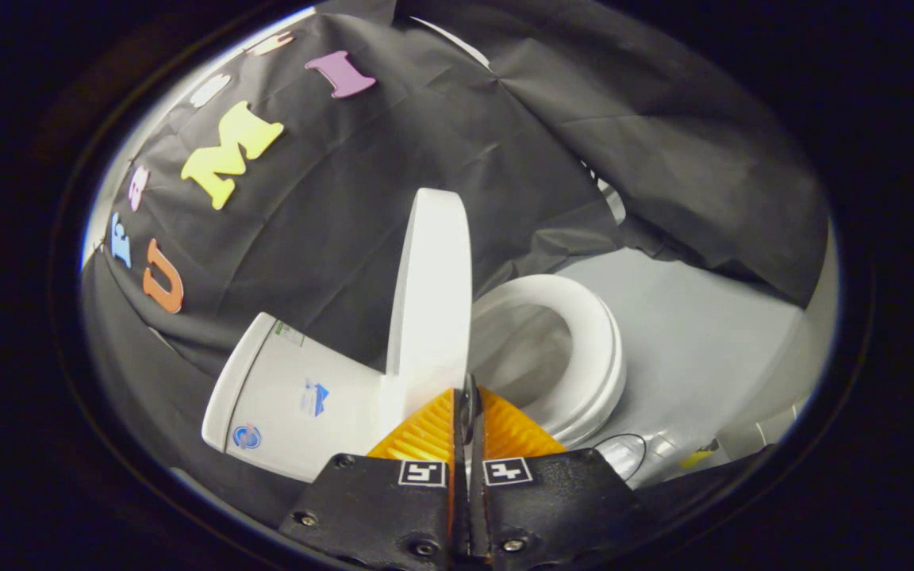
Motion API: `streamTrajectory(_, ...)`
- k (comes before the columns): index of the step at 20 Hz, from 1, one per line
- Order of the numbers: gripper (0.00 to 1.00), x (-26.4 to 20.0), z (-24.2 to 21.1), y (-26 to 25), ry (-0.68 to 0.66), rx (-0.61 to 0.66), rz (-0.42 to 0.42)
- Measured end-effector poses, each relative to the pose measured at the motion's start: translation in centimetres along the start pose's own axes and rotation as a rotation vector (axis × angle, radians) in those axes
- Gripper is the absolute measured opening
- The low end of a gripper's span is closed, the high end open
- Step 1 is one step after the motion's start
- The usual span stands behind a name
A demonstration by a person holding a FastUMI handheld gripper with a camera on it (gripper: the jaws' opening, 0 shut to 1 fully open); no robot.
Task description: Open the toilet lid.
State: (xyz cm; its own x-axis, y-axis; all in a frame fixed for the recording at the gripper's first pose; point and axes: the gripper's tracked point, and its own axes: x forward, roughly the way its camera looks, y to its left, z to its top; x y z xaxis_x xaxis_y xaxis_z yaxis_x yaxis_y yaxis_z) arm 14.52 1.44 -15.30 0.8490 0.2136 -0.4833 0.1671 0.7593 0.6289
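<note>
A white toilet stands ahead of me, tilted in this view. Its lid (433, 301) is raised and seen nearly edge-on, standing between the tank (290, 396) and the ring seat (596, 349). The seat lies flat on the bowl, whose inside (520, 349) is open to view. My gripper (469, 394) is shut, its orange fingers (425, 432) pressed together with nothing between them. The tips sit right at the lid's near rim, on the side facing the seat. Whether they touch the rim cannot be told.
Black cloth walls rise behind the tank and around the toilet. Grey floor (703, 333) spreads beyond the seat. A thin dark cable (624, 448) and some pale, shiny items (687, 456) lie on the floor beside the bowl, close to my fingers.
</note>
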Motion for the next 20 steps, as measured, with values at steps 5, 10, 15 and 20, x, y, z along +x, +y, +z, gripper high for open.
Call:
streamTrajectory(5, 0.04, -0.5, 0.1, 1.5, -0.007, -0.042, -0.015)
streamTrajectory(10, 0.04, -0.8, 0.0, 2.9, -0.021, -0.071, -0.012)
streamTrajectory(15, 0.04, -1.3, -0.1, 4.7, -0.044, -0.139, -0.027)
streamTrajectory(20, 0.04, -1.6, -0.3, 6.5, -0.057, -0.17, -0.023)
